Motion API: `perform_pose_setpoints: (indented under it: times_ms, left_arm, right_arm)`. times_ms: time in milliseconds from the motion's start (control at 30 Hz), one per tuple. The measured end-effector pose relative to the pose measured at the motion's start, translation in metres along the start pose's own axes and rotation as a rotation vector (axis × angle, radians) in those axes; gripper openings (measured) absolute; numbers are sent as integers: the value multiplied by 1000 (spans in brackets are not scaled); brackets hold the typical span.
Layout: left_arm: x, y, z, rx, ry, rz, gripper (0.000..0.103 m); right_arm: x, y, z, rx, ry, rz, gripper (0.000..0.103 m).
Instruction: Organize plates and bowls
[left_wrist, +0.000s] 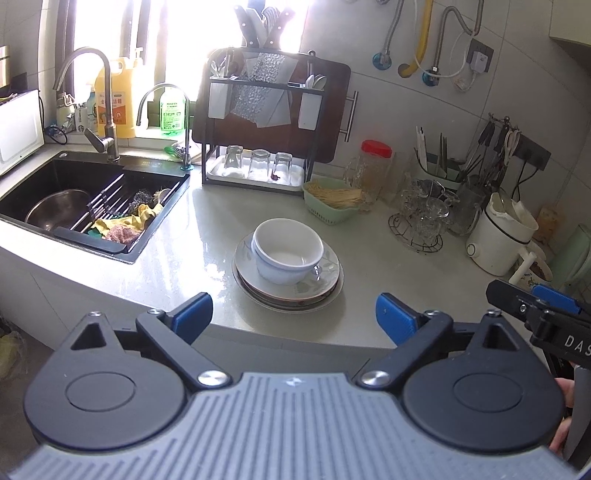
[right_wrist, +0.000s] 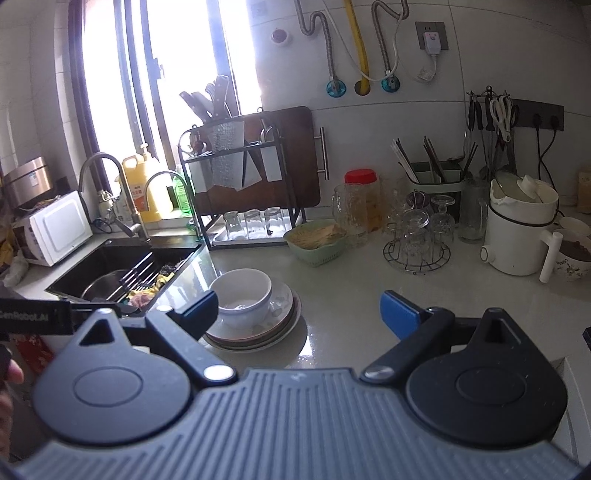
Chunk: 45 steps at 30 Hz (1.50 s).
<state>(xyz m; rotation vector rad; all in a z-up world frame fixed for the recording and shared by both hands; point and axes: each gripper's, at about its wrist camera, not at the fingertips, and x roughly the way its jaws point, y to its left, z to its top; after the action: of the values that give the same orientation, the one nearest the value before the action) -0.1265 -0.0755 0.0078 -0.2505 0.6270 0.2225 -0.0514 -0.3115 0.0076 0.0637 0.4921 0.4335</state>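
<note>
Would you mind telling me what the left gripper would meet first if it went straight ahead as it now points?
Most likely the nested white bowls on the plate stack; the open left gripper frames them, though depth is uncertain.

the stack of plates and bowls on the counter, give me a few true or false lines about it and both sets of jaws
1. Two white bowls sit nested on the stack of plates. True.
2. The stack sits inside the sink. False: it stands on the countertop, to the right of the sink.
3. The left gripper has its jaws wide apart with nothing between them. True.
4. The right gripper is clamped on a plate. False: its jaws are open and hold nothing.
5. The green basket holds drinking glasses. False: it holds thin pale sticks; the upturned glasses stand on the rack's tray behind.
</note>
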Motion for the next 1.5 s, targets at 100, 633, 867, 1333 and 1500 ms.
perform_pose_setpoints:
  times_ms: [100, 633, 867, 1333, 1500]
  left_arm:
    - [-1, 1, 0, -3, 7, -8, 97]
    - [2, -3, 1, -17, 50, -31, 97]
    - [5, -2, 0, -13, 62, -19, 97]
    - [14, -4, -1, -10, 73, -37, 97]
    - [15, -4, -3, -6, 83, -44, 97]
  right_arm:
    - [-1, 2, 0, -4, 3, 4, 96]
    - [-8, 3, -2, 3, 12, 1, 96]
    - [-5, 2, -3, 15, 28, -3, 96]
    - [1, 3, -8, 24, 48, -16, 96]
    - [-3, 0, -9, 34, 49, -17, 96]
